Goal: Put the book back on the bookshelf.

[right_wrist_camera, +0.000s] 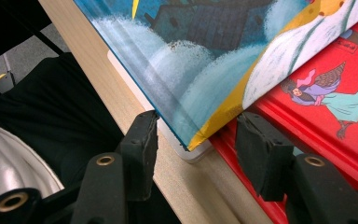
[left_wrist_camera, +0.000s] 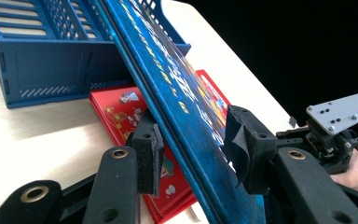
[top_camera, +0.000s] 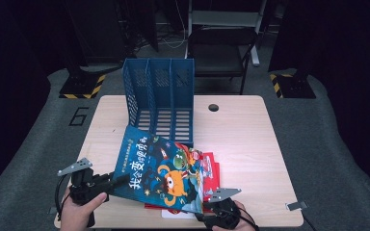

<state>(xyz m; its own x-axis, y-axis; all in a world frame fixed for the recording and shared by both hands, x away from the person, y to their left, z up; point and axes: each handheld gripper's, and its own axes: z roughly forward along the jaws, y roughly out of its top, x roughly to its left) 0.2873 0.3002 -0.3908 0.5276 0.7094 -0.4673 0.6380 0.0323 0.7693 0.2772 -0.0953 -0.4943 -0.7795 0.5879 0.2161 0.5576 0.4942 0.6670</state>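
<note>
Left tongs (left_wrist_camera: 193,144) clench the tilted blue picture book (top_camera: 161,168) at lower centre, raising it off the red book (top_camera: 212,171) toward the blue slotted file rack (top_camera: 161,98); right tongs (right_wrist_camera: 193,140) sit released at its corner, steadying.

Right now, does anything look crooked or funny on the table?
Yes. The blue picture book is tilted up on a slant, clamped at its spine edge by the left gripper, its top leaning toward the blue file rack. The red books beneath lie in an uneven pile, and a white one pokes over the table's front edge.
</note>
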